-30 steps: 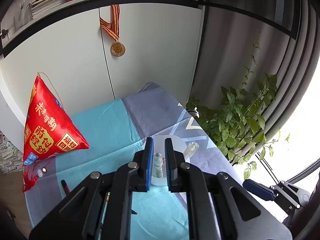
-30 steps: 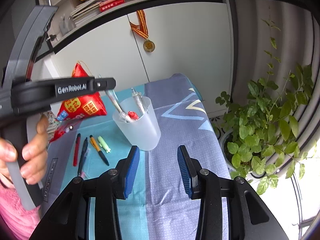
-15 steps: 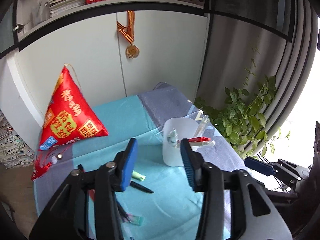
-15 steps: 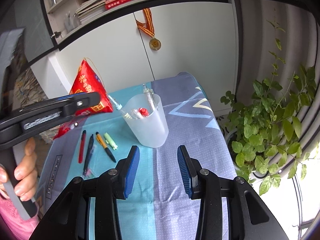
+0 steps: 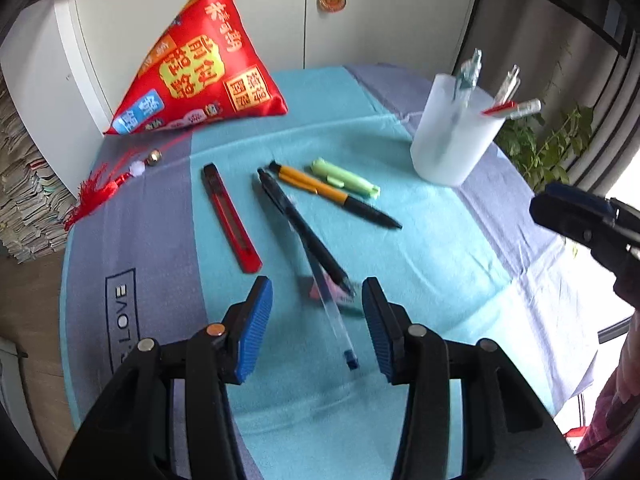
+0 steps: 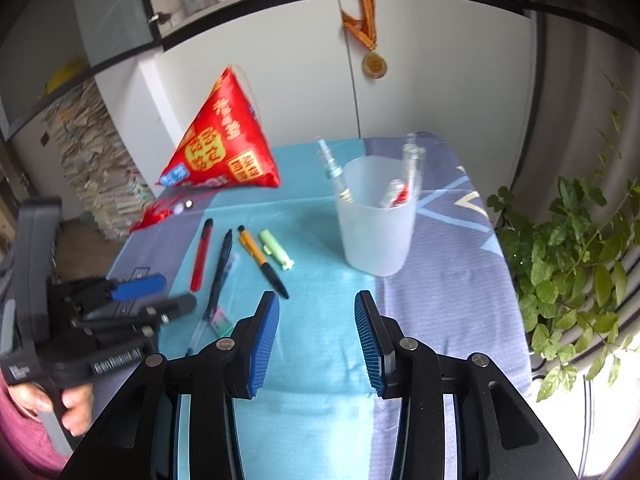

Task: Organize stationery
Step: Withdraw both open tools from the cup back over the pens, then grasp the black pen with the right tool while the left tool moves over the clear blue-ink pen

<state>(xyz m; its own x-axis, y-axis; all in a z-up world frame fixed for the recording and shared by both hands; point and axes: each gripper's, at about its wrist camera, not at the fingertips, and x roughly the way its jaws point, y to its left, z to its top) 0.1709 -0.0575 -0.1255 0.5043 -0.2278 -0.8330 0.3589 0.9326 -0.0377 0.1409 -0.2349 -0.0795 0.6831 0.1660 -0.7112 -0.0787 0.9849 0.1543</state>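
A frosted cup (image 5: 452, 140) holding several pens stands at the back right of the cloth-covered table (image 5: 152, 240). Left of it lie a green highlighter (image 5: 344, 178), an orange-and-black pen (image 5: 332, 194), a black pen (image 5: 304, 228) and a red utility knife (image 5: 230, 218). My left gripper (image 5: 317, 286) hovers over a clear pen (image 5: 332, 312) that crosses a small pink-green item (image 5: 340, 296). Its jaws are closing, the pen lies below the gap and the pads touch nothing. My right gripper (image 6: 317, 300) is open and empty, short of the cup (image 6: 376, 232).
A red pyramid cushion (image 5: 200, 68) with a tassel sits at the back left by white cabinet doors. A leafy plant (image 6: 580, 260) stands past the table's right edge. Paper stacks (image 6: 88, 168) rise at the left. A hand (image 6: 72, 408) holds the left gripper (image 6: 168, 294).
My left gripper was shut on a pen over the cup; it opened, the pen now stands in the cup, and the gripper swung left and down over the loose pens. The right gripper drifted slightly.
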